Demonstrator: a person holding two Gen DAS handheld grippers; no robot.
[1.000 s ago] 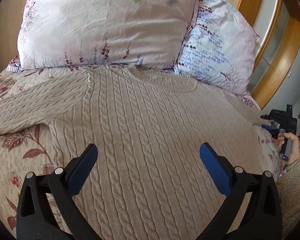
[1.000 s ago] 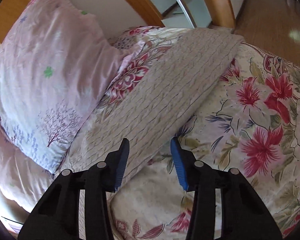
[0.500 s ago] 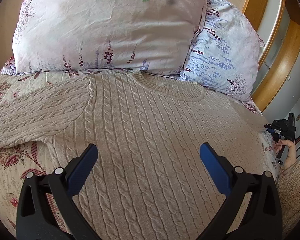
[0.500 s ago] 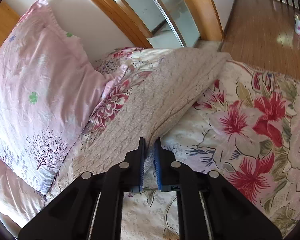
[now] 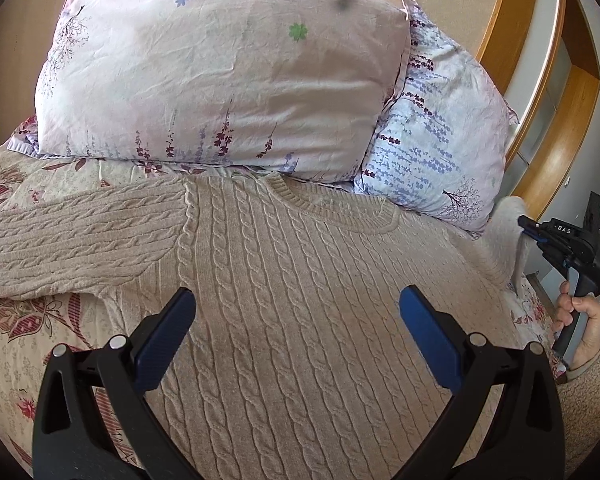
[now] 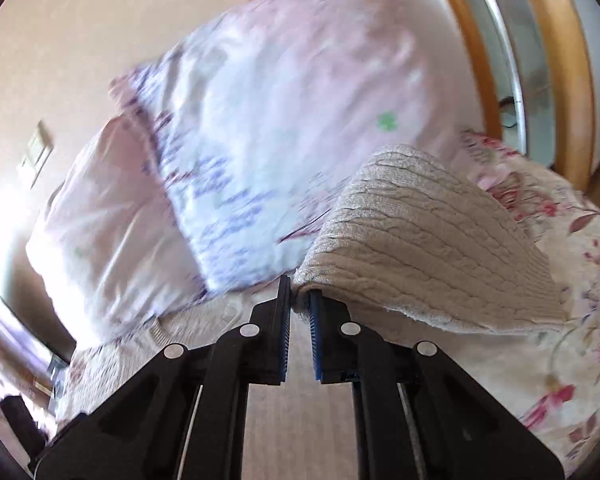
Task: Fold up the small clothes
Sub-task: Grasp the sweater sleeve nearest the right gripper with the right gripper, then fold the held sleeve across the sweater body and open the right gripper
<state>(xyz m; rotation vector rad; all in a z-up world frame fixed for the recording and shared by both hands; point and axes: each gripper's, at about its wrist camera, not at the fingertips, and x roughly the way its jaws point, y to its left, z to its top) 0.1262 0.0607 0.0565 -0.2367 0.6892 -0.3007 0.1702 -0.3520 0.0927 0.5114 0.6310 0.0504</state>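
Right wrist: claw (image 6: 299, 300) pinches sweater sleeve (image 6: 420, 248).

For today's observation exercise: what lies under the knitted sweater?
Under the sweater lies a floral bedspread, showing beside its body and sleeves. The part beneath the sweater's body is covered, so anything else there cannot be seen.

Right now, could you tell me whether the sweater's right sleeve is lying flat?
No: the right tongs pinch the sleeve, lifting it off the bedspread.
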